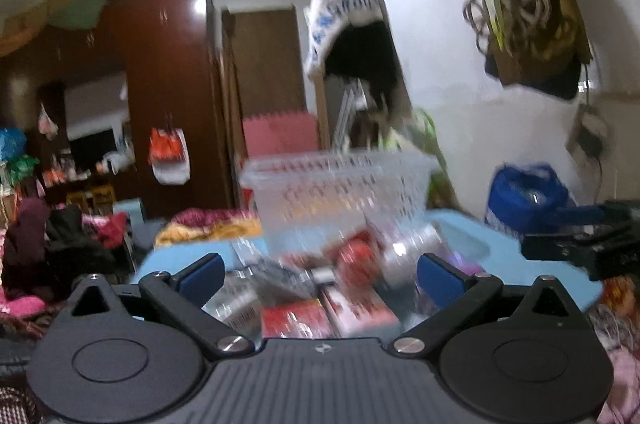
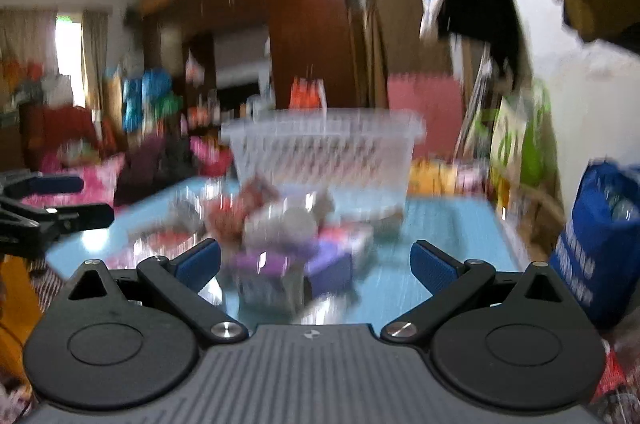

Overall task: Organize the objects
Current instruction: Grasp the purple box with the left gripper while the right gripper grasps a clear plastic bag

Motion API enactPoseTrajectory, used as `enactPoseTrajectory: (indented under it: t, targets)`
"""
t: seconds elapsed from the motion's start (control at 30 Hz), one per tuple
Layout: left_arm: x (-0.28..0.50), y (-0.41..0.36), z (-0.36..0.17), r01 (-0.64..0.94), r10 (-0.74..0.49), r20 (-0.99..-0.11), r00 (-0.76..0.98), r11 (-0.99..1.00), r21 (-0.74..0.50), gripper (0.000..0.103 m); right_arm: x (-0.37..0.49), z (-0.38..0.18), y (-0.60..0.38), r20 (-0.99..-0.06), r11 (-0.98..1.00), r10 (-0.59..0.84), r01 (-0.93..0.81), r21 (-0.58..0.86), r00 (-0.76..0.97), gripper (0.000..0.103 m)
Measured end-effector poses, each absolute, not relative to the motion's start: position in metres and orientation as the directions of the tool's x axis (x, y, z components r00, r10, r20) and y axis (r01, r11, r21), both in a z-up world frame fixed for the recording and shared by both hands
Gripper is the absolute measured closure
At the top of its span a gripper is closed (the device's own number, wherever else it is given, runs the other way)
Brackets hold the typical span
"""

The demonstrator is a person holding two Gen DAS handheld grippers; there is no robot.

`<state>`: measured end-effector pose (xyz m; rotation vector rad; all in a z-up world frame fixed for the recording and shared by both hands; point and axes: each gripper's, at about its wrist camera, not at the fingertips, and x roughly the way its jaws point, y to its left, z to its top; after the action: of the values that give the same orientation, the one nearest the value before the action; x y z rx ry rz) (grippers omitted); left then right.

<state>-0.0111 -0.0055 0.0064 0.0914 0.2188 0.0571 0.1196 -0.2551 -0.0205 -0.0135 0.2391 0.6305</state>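
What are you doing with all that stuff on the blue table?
A person holds two grippers over a blue table, tidying up. A pile of small packets lies loose in front of a clear basket. The left gripper and right gripper are both open and hold nothing. The pictures are too blurry to tell what each packet is, or whether anything is in the basket.
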Motion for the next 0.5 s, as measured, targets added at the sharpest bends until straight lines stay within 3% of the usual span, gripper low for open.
enactPoseTrajectory:
  t: [0.17, 0.27, 0.5]
  targets:
    - [-0.003, 0.019, 0.007, -0.105, 0.114, -0.268, 0.957, 0.993, 0.046, 0.0, 0.124, -0.023, -0.245, -0.326, 0.821, 0.544, -0.57, 0.021, 0.773, 0.0]
    - [-0.003, 0.035, 0.0, -0.045, 0.045, -0.319, 0.947, 0.999, 0.009, 0.0, 0.127, -0.032, -0.243, -0.352, 0.8, 0.566, -0.6, 0.014, 0.746, 0.0]
    - [-0.001, 0.036, -0.03, -0.037, 0.05, -0.395, 0.917, 0.999, 0.04, 0.005, 0.134, -0.056, -0.239, -0.404, 0.788, 0.566, -0.615, 0.011, 0.718, 0.0]
